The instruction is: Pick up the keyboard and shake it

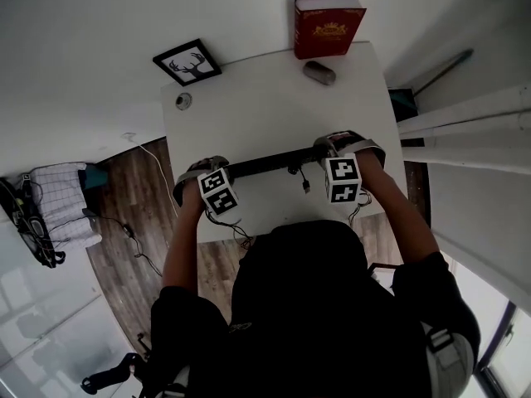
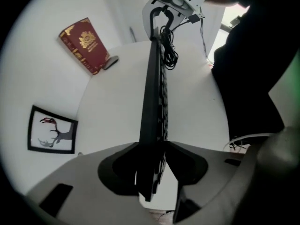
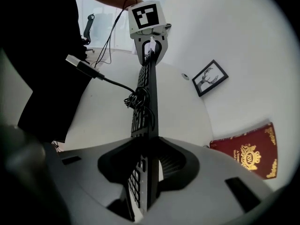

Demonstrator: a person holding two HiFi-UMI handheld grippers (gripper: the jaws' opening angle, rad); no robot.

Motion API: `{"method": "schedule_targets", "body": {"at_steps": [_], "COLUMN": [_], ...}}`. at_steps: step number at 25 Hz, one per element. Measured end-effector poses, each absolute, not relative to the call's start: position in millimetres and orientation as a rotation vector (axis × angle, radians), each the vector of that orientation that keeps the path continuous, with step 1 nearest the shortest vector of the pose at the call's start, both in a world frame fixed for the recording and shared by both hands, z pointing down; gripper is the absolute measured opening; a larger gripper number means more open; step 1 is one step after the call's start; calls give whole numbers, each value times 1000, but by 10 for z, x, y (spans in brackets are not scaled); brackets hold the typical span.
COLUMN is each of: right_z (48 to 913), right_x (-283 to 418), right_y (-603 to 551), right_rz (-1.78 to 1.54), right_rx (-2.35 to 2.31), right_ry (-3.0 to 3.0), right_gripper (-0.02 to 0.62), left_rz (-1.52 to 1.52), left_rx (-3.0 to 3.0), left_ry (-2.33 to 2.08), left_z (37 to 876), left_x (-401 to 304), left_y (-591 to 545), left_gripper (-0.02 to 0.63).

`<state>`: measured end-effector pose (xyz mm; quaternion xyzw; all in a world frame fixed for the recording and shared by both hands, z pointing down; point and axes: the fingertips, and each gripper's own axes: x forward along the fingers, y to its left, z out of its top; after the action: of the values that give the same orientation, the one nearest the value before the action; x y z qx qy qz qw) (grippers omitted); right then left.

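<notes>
Over the white table (image 1: 274,98), head view: the keyboard (image 1: 265,162) is up on edge. A hard shake could twist it loose, and the dangling cable (image 1: 303,179) may snag. Left gripper (image 2: 152,165) view: the jaws pinch one end, seated deep between them. Right gripper (image 3: 147,165) view: the jaws are clamped on the other end, keys facing left.

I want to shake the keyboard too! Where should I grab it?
Hold the keyboard by its two short ends, coming from above, jaws across its thin body. It is long and flat, turned on edge over the table, so one middle grip would probably let it swing. The left gripper and right gripper hold it that way.
</notes>
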<state>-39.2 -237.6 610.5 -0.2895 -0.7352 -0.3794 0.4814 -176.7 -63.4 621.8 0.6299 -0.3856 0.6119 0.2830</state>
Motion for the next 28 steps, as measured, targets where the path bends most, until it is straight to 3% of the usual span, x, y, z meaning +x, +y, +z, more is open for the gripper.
{"method": "schedule_targets", "body": {"at_steps": [3, 7, 12, 14, 16, 17, 18, 28], "right_z": [6101, 6114, 6203, 6342, 6564, 6695, 6818, 6928], "right_x": [-481, -561, -736, -813, -806, -793, -783, -823], "right_y": [-2429, -2481, -2543, -2569, -2647, -2708, -2769, -2856], "right_rz": [-865, -863, -818, -811, -772, -792, -842, -745], "right_rx": [-772, -803, -798, -804, -814, -815, -815, -759], "right_ry": [-1775, -1732, -1771, -1770, -1746, -1721, -1692, -1748], "right_gripper": [124, 127, 129, 118, 120, 89, 24, 21], "left_rz": [1745, 2029, 1912, 1902, 1822, 1787, 1773, 1829], "left_rx": [1559, 1474, 1647, 1618, 1654, 1671, 1679, 1618], "left_ry": [-1239, -1332, -1281, -1182, -1085, -1055, -1034, -1045], "left_z": [5957, 5670, 6079, 6290, 6500, 6606, 6705, 6871], "left_x": [-1904, -1806, -1540, -1627, -1645, -1662, -1693, -1800], "left_y": [-720, -973, -1491, -1486, -1554, -1603, -1645, -1637], "left_gripper": [212, 213, 224, 160, 161, 137, 0, 0]}}
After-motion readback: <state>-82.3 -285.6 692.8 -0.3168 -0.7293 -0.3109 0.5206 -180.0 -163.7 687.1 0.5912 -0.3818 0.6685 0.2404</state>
